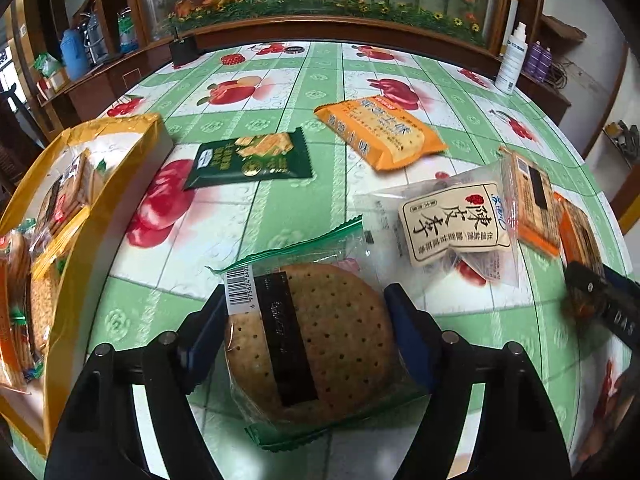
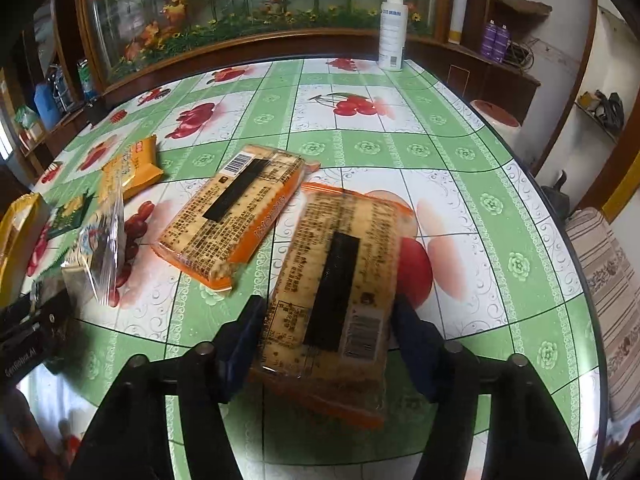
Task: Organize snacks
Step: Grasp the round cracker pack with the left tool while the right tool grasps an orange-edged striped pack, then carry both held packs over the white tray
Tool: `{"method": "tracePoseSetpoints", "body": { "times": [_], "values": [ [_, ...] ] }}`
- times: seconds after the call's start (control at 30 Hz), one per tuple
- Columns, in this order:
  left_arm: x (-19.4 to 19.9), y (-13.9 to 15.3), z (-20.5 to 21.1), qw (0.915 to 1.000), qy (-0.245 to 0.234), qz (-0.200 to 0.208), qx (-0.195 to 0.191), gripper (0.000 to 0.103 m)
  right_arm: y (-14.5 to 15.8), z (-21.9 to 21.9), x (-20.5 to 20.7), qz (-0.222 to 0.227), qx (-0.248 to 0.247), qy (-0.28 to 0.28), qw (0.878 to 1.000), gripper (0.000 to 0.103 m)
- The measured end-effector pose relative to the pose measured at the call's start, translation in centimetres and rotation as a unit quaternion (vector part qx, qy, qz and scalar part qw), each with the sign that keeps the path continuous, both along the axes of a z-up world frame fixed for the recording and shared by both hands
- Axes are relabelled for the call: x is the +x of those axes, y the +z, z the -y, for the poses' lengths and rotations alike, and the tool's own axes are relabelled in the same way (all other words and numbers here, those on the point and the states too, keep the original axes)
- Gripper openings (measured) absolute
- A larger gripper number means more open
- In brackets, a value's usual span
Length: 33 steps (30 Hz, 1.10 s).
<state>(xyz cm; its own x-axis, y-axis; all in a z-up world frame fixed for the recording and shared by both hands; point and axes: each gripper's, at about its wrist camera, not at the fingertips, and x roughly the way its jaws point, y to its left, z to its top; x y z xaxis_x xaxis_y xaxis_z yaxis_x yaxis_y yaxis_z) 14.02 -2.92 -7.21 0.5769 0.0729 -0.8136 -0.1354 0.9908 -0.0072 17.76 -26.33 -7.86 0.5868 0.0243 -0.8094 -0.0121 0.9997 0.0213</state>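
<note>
A round cracker packet (image 1: 320, 340) with green wrapper ends lies on the fruit-patterned tablecloth (image 1: 280, 220). My left gripper (image 1: 306, 292) is shut on it, one blue pad against each side. In the right wrist view my right gripper (image 2: 328, 302) is shut on a long orange cracker pack (image 2: 340, 280), which looks blurred and tilted. A second orange cracker pack (image 2: 232, 212) lies just left of it. A yellow box (image 1: 120, 136) with several snacks inside stands at the left.
On the cloth lie a dark green packet (image 1: 252, 158), an orange packet (image 1: 380, 132) and a clear bag of preserved plums (image 1: 452, 224). A white spray bottle (image 2: 392, 28) stands at the far edge. The table's edge curves along the right, with a striped cushion (image 2: 612, 300) beyond.
</note>
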Motion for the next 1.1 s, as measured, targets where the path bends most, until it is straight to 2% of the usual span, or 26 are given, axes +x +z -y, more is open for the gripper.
{"method": "tracePoseSetpoints", "body": {
  "times": [0.2,0.57,0.73,1.1],
  "values": [
    [-1.8,-0.1,-1.3,0.9998,-0.019,-0.001,0.011,0.077,0.1,0.4,-0.8,0.002,0.016,0.006,1.000,0.059],
    [-4.1,0.1,-3.2,0.9997,-0.015,0.015,-0.013,0.075,1.3,1.1,-2.7,0.025,0.042,0.008,0.999,0.058],
    [-5.3,1.0,-2.7,0.9992,-0.019,0.035,0.000,0.075,2.0,1.1,-3.6,0.037,0.051,0.013,0.998,0.058],
    [-6.6,3.6,-2.8,0.9975,-0.019,0.068,-0.002,0.076,4.6,0.9,-6.0,0.074,0.068,0.024,0.995,0.058]
  ]
}}
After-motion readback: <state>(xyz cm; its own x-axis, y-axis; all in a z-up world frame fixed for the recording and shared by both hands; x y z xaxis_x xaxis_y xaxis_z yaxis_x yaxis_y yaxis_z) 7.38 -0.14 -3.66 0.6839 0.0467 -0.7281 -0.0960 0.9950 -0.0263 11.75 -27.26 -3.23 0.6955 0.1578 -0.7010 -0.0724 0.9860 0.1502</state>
